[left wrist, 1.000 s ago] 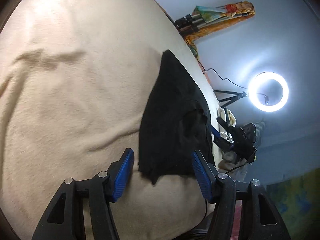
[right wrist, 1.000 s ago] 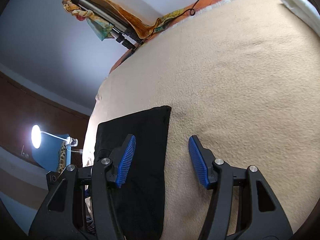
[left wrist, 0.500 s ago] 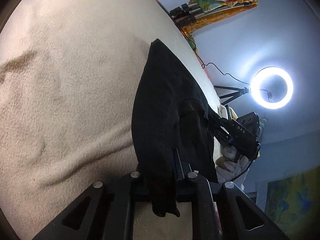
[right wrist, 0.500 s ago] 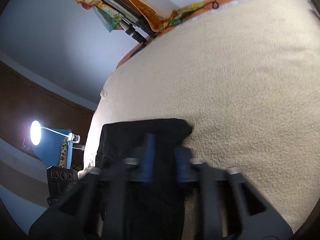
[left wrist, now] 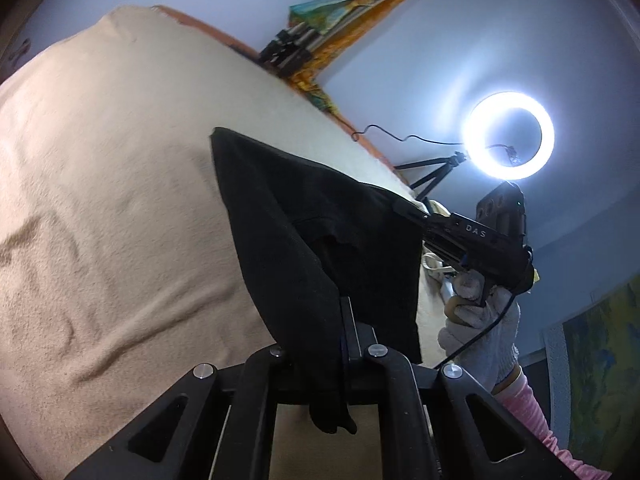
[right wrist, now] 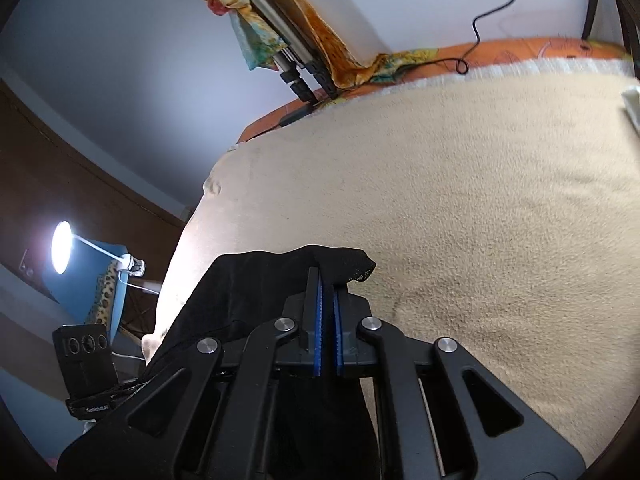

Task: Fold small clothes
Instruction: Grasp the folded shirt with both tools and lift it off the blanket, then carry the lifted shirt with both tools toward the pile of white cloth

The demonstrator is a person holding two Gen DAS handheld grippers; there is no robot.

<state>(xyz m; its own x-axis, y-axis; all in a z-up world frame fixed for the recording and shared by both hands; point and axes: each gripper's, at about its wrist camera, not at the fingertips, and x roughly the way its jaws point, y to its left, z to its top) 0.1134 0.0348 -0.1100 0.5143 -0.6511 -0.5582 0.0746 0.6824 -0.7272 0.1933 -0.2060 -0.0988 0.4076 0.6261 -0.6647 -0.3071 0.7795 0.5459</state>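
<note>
A small black garment [left wrist: 320, 240] is lifted off the beige blanket [left wrist: 100, 200]. My left gripper [left wrist: 340, 320] is shut on its near edge, and cloth hangs down between the fingers. My right gripper [right wrist: 328, 284] is shut on another edge of the black garment [right wrist: 248, 296], which drapes to the left below it. In the left wrist view the right gripper [left wrist: 404, 210] pinches the garment's far corner, held by a gloved hand [left wrist: 480, 320].
The beige blanket [right wrist: 480, 200] covers a bed. A lit ring light on a tripod [left wrist: 508, 136] stands beyond the edge. A folded tripod wrapped in orange cloth [right wrist: 288, 36] leans on the wall. A lamp [right wrist: 62, 246] shines at left. A white item [right wrist: 632, 108] lies far right.
Both grippers closed on the black garment's edges, then lifted it off the blanket. The garment now hangs stretched between them.
</note>
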